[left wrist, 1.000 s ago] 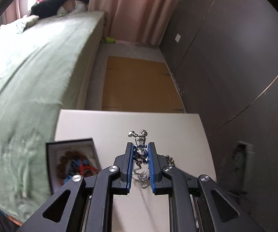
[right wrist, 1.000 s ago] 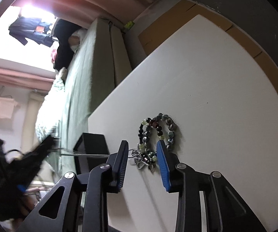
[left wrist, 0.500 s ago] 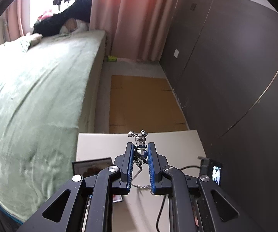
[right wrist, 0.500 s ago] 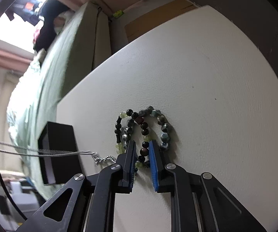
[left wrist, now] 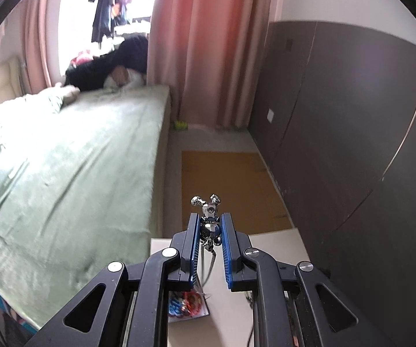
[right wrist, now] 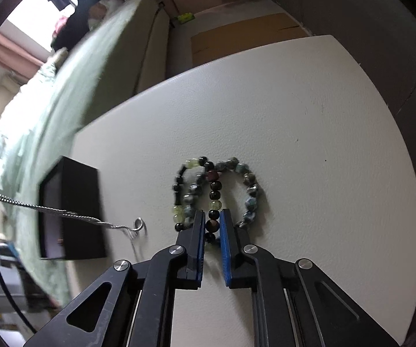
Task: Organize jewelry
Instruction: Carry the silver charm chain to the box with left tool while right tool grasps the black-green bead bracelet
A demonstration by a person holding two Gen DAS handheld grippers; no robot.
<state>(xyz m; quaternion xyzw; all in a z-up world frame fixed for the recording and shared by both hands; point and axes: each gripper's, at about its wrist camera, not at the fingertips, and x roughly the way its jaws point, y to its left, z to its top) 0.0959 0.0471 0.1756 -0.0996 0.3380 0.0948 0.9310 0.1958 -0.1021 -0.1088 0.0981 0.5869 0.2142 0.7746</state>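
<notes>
- Silver figure pendant (left wrist: 210, 225) sits clamped between the blue pads of the left gripper (left wrist: 210, 232), its head and ears poking out past the tips; gripper narrowly parted, closed on the charm.
- Its chain (right wrist: 49, 209) runs taut and slanting from off-frame left down to a clasp end (right wrist: 137, 226) at the bench (right wrist: 309, 121) surface, near the black box (right wrist: 72, 208). Likely held high so the chain hangs untangled.
- Two beaded bracelets (right wrist: 216, 188) lie overlapped mid-bench, right of the clasp.
- Right gripper (right wrist: 212, 225) points steeply down, nearly shut, pinching the dark-bead strand where the loops cross, probably to pick one out.
- Box lies toward the bench's left edge, beside the green bed (left wrist: 72, 167); coloured pieces (left wrist: 185, 303) inside.
</notes>
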